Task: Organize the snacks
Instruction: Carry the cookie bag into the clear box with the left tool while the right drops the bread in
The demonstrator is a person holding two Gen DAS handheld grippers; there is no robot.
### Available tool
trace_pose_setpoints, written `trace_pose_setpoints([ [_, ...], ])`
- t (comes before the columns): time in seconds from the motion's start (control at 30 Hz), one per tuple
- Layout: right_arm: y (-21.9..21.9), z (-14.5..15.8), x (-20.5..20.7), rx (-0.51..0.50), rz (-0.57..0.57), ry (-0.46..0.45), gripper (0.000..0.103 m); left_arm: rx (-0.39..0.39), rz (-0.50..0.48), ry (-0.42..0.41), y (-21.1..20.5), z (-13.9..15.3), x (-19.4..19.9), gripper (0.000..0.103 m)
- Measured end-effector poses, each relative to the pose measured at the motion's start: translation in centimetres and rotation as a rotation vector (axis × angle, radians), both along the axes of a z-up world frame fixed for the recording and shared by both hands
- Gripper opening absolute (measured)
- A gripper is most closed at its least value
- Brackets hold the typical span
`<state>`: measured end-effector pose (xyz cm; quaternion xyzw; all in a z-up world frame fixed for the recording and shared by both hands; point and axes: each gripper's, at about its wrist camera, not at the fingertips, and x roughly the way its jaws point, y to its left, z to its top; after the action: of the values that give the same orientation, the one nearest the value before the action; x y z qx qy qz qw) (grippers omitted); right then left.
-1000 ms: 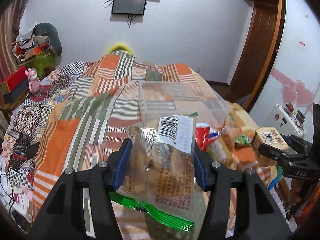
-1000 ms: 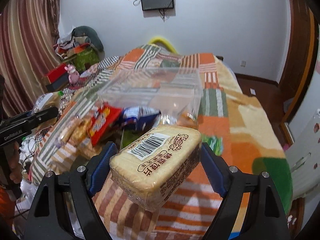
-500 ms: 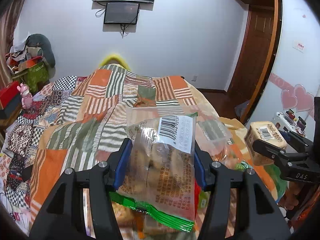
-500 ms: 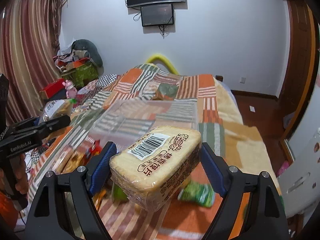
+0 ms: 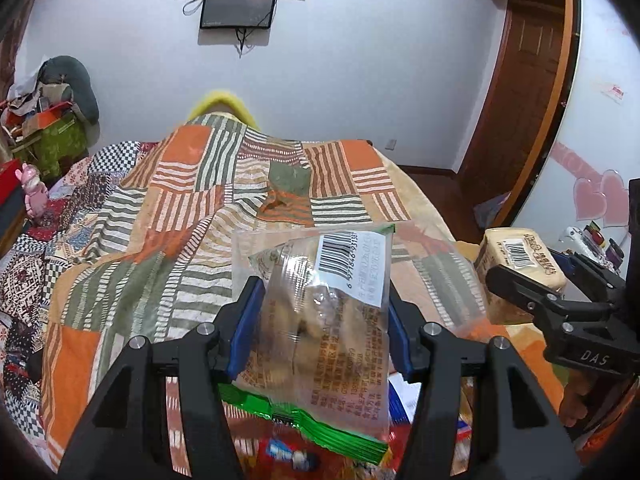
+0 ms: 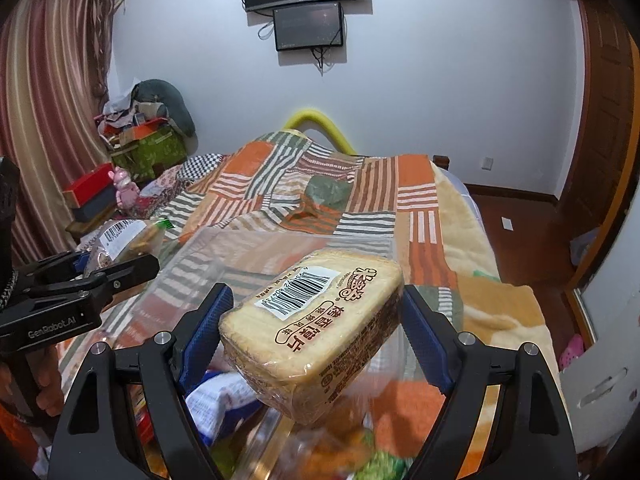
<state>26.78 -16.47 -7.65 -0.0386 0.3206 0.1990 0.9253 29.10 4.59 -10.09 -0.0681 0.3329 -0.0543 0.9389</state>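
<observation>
Patchwork bedding (image 5: 192, 200) in orange, olive and cream stripes fills the middle of both views, a white wall with two dark screens (image 6: 308, 28) behind it at the top.

Left gripper (image 5: 320, 320) sits bottom centre of its view, black arms with ribbed blue pads pinching a clear crinkly snack bag (image 5: 320, 320). Brown lumpy pieces show through the film, a green crimped seal runs along its lower edge, and a white barcode sticker sits at the top; the small brown print on it is too fine to read.

Right gripper (image 6: 312, 336), bottom centre of the right wrist view, has its blue textured pads clamped wide on a wrapped bread loaf (image 6: 312, 336), a pale, soft-cornered block tilted up to the right. Its wrapper carries a barcode label and red Chinese characters in an oval outline.

Beyond the loaf stands a clear plastic bin (image 6: 256, 264), straight-walled and see-through, resting on the bed. Blurred bright wrappers (image 6: 224, 408) lie low in the frame under the grippers.

At the left edge of that view the other gripper's black body reads "GenRobot.AI"; in the left wrist view, lower right, the right one reads "DAS". A pink toy figure (image 6: 126, 192) stands at middle left beside a red box (image 6: 88, 188).
</observation>
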Motion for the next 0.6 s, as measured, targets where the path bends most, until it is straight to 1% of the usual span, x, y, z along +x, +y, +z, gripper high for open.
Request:
trace_pose_setpoints([
  [0.1, 0.3, -1.0, 1.3, -0.018, -0.011, 0.031, 0.082, 0.02, 0.009, 0.026, 0.1, -0.9, 1.7, 0.056],
  [0.23, 0.8, -2.3, 2.7, -0.043, -0.007, 0.083, 0.082, 0.028, 0.003, 0.081, 0.2, -2.4, 3.8, 0.056],
  [0.43, 1.0, -3.3, 3.5, -0.043, -0.011, 0.135, 0.082, 0.053, -0.004, 0.133, 0.0, -4.0, 5.2, 0.056],
  [0.57, 0.8, -3.7, 3.8, -0.045, -0.011, 0.159, 0.082, 0.084, -0.004, 0.133, -0.5, -4.2, 5.5, 0.057],
  [0.6, 0.8, -3.7, 3.9, -0.046, -0.015, 0.161, 0.082, 0.088, -0.009, 0.133, -0.6, -4.2, 5.5, 0.058],
])
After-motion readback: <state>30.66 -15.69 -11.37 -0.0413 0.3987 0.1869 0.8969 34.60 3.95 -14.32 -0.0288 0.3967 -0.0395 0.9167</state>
